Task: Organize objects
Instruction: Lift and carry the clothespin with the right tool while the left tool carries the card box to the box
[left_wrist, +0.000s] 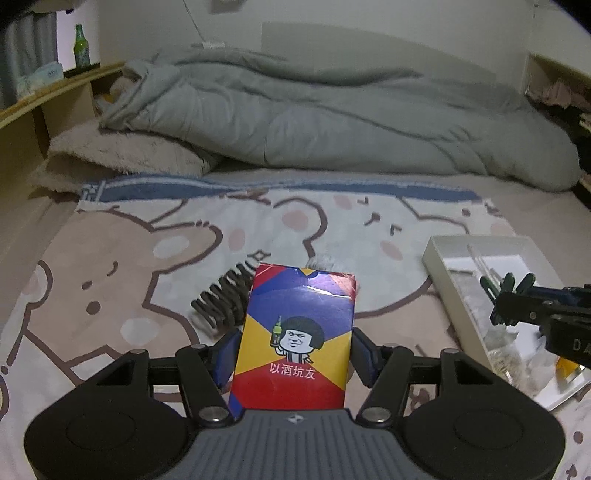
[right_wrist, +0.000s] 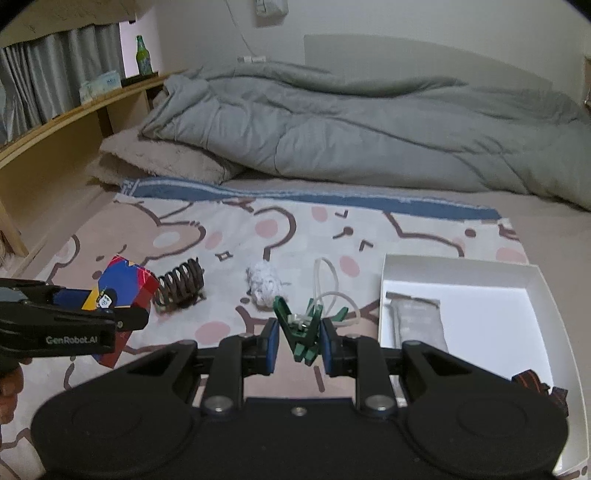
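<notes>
My left gripper (left_wrist: 295, 354) is shut on a card box (left_wrist: 299, 332) printed in red, yellow and blue with a cartoon figure, and holds it above the bed. The right wrist view shows the same box (right_wrist: 125, 284) at the left, in the left gripper (right_wrist: 140, 317). My right gripper (right_wrist: 298, 343) is shut on a green plastic clip (right_wrist: 301, 328), lifted off the blanket. Thin white tubing (right_wrist: 327, 284) loops behind the clip; I cannot tell whether it is attached. In the left wrist view the right gripper (left_wrist: 498, 314) carries the green clip (left_wrist: 506, 284) over the white tray.
An open white tray (right_wrist: 461, 273) lies at the right, holding a grey packet (right_wrist: 417, 317). A brown coil spring (right_wrist: 181, 284) and a crumpled white wad (right_wrist: 264, 284) lie on the bear-print blanket (right_wrist: 221, 236). A grey duvet (right_wrist: 351, 129) is piled behind. A wooden shelf (right_wrist: 55, 147) runs along the left.
</notes>
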